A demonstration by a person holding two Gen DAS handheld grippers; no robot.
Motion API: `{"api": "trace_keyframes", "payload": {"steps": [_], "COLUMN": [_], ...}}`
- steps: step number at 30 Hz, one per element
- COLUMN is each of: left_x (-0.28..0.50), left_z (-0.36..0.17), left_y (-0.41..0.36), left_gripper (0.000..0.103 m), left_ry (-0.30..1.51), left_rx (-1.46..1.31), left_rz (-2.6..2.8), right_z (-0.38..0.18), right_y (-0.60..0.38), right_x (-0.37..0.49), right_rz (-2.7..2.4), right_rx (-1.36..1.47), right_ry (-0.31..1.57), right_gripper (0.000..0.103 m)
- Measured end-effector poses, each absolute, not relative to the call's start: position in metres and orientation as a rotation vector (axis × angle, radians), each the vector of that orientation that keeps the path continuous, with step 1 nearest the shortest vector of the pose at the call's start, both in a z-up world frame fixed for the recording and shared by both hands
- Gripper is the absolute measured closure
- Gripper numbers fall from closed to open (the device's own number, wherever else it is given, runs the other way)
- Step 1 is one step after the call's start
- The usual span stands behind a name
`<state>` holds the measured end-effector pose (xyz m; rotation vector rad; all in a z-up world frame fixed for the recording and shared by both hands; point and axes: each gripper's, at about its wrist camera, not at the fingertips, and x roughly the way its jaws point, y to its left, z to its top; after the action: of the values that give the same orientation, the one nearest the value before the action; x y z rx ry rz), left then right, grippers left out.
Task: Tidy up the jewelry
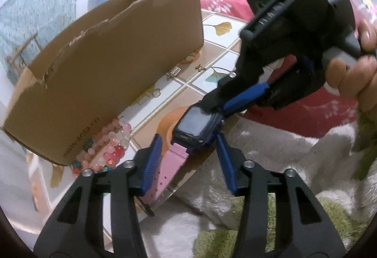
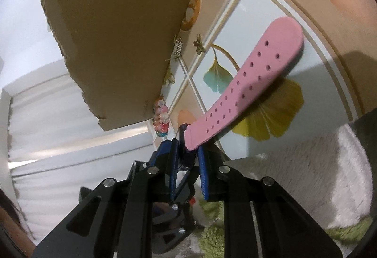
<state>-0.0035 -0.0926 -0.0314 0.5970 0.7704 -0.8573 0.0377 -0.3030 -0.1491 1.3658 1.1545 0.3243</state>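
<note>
The right tool [image 2: 187, 159] is clenched on the dark watch body [image 1: 196, 128]; in the left wrist view its blue fingertips pinch the case's far corner. From there the pink strap [image 2: 245, 83] juts out over the leaf-patterned desk [image 2: 271, 29]. The left tool [image 1: 188, 161] stands released, its blue pads apart on either side of the other pink strap half [image 1: 168, 170], not pressing it. Just beside, bead bracelets [image 1: 110, 147] lie on the desk against the cardboard box [image 1: 106, 64]. A hand [image 1: 355, 74] holds the right tool.
</note>
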Motion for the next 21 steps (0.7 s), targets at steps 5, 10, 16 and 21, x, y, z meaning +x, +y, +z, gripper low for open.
{"api": "trace_keyframes", "payload": {"steps": [5, 10, 16, 21], "left_x": [-0.010, -0.013, -0.002, 0.027], "left_z": [-0.029, -0.023, -0.013, -0.007], "left_y": [-0.095, -0.094, -0.088, -0.080], "left_gripper": [0.075, 0.078, 0.088, 0.091], "left_ry": [0.738, 0.704, 0.714, 0.799], "left_rx": [0.623, 0.627, 0.563, 0.416], "left_rz": [-0.859, -0.866, -0.883, -0.924], "right_z": [-0.147, -0.137, -0.128, -0.122], "right_y": [-0.308, -0.311, -0.313, -0.321], "right_x": [0.035, 0.034, 0.036, 0.034], "right_rz": [0.338, 0.353, 0.350, 0.346], "right_rx": [1.396, 1.383, 1.359, 1.336], "right_ry": [1.145, 1.120, 1.081, 1.047], "right_gripper": [0.087, 0.086, 0.083, 0.083]}}
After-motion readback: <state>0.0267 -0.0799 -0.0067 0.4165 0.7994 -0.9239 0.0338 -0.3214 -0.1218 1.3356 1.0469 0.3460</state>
